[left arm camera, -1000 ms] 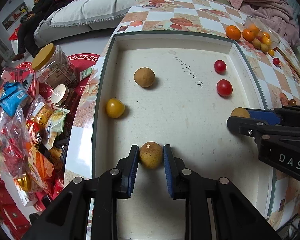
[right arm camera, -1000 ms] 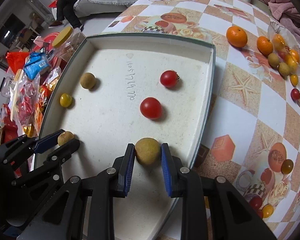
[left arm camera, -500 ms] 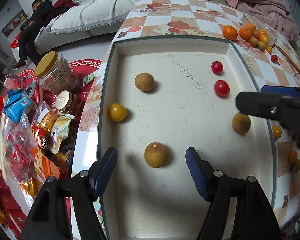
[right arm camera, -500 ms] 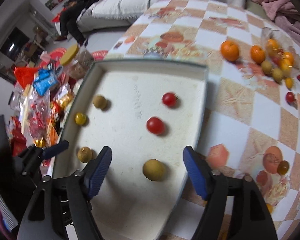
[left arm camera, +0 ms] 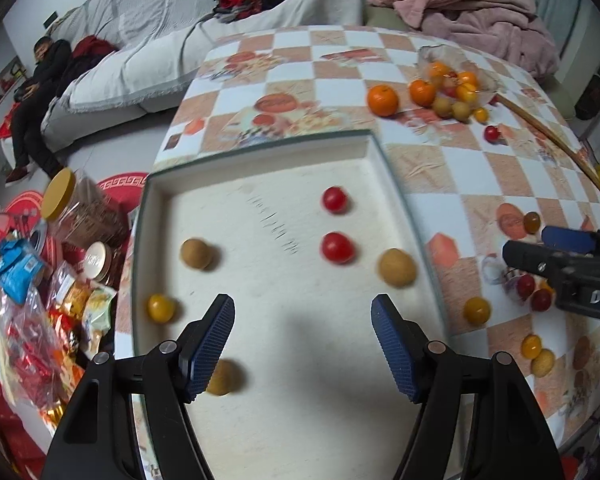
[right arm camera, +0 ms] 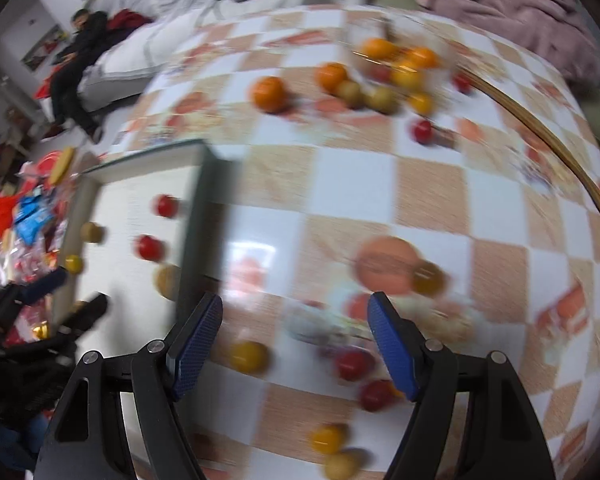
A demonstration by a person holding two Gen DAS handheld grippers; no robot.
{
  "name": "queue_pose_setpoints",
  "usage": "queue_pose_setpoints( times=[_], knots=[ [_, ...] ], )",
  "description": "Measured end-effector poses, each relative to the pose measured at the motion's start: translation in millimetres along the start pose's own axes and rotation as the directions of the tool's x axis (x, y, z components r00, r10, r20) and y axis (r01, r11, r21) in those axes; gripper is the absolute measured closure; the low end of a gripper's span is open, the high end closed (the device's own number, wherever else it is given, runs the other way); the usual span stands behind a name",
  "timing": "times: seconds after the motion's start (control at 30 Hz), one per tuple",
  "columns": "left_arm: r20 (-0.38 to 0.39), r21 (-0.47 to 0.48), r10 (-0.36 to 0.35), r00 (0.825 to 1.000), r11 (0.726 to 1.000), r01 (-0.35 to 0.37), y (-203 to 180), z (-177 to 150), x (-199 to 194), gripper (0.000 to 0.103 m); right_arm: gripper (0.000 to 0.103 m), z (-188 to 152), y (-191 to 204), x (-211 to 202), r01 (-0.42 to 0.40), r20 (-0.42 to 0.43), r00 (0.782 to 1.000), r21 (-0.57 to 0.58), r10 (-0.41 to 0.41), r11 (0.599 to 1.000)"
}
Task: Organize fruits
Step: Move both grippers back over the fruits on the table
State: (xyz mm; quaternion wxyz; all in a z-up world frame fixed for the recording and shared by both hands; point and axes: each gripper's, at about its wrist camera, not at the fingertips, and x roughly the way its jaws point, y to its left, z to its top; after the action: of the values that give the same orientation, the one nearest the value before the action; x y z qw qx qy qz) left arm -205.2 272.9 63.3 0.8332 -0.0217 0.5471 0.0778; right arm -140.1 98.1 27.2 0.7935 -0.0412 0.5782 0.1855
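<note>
Tray [left arm camera: 392,184], white, shallow, green-rimmed, on the checkered tabletop [left arm camera: 452,168]: holds 6 fruits, well apart from one another
- 2 red cherry tomatoes [left arm camera: 337,247], right of centre, one behind the other
- 3 brown longans: one far left [left arm camera: 196,254], one by the right wall [left arm camera: 397,267], one near the front [left arm camera: 225,377] just beside the left gripper's left finger
- 1 yellow tomato [left arm camera: 161,308] at the left wall

Loose fruit on the tabletop, right of the tray: yellow [right arm camera: 249,356], red [right arm camera: 352,364] and brown pieces close to the right gripper; farther back, oranges [left arm camera: 382,100] and small fruit spilling from a clear bag [left arm camera: 452,60]

Left gripper [left arm camera: 302,344]: spread wide, holding nothing, above the tray's near half

Right gripper [right arm camera: 294,342]: spread wide, empty, above the loose cluster outside the tray; view heavily blurred

Step in hand, judged: between placements, with the right gripper heading for another loose fruit. Next move calls for centring the open fingers on 1 piece, likely the red one lying between them, then closing gently, since round fruit rolls and tomatoes bruise

Surroundings: snack packets and jars [left arm camera: 76,208] left of the tabletop
</note>
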Motion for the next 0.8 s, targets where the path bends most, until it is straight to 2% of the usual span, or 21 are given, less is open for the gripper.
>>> queue_pose_setpoints(
  times=[0.23, 0.6, 0.8],
  knots=[
    [0.02, 0.047, -0.057, 0.998, 0.997, 0.056, -34, 29, 1, 0.031, 0.025, -4, -39, 10, 0.076, -0.005, 0.997, 0.063, -0.076, 0.995],
    [0.015, 0.062, -0.127, 0.992, 0.99, 0.126, -80, 85, 28, 0.031, 0.025, 6, -54, 16, 0.073, 0.019, 0.997, 0.067, -0.075, 0.995],
    [0.007, 0.081, -0.12, 0.993, 0.99, 0.119, -99, 107, 48, 0.031, 0.029, 7, -59, 21, 0.068, 0.017, 0.997, 0.063, -0.07, 0.996]
  ],
)
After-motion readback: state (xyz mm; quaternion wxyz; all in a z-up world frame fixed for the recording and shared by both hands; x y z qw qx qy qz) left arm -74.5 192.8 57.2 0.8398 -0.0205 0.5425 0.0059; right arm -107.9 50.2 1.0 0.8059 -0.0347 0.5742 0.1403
